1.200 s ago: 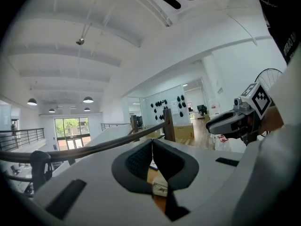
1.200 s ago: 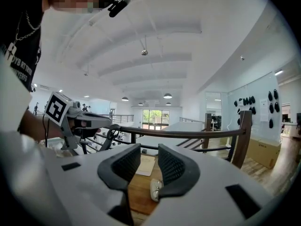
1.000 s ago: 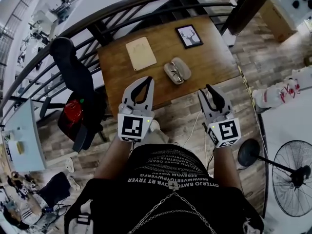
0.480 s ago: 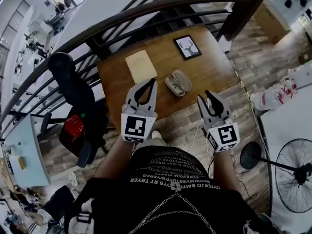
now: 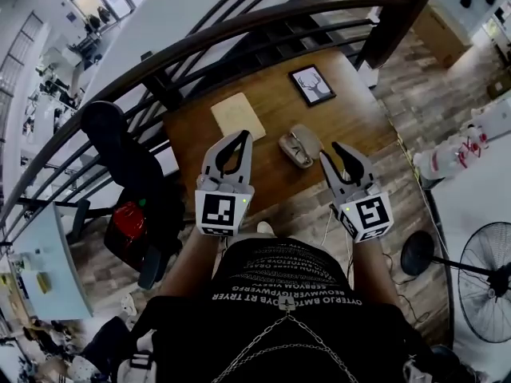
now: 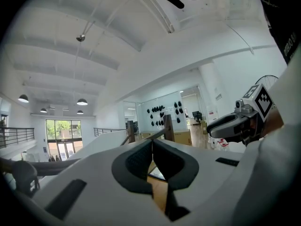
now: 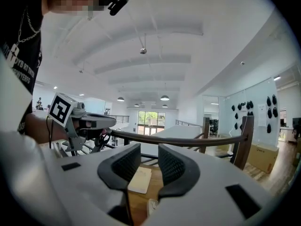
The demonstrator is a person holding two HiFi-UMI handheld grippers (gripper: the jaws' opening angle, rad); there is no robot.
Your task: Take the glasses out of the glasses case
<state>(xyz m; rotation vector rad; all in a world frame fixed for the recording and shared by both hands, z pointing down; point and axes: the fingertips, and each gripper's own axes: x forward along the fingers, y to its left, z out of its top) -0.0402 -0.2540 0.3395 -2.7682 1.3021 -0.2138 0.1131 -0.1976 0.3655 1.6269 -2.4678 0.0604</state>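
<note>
The wooden worktop (image 5: 351, 122) stands before a dark curved railing (image 5: 239, 26). On it lie a beige pad (image 5: 237, 116) and a framed deer picture (image 5: 312, 84). Between them, nearer to the person, is the glasses case (image 5: 308, 139). It seems to lie open with the glasses (image 5: 293, 152) inside. The left hand-held gripper (image 5: 239, 138) has its jaws closed together on nothing. The right hand-held gripper (image 5: 335, 152) has its jaws a little apart and also carries nothing. Both are held in the air at the near edge of the worktop, apart from the case. I judge that the task is at its start: the reach, the grasp and the lifting out are all left to do.
</note>
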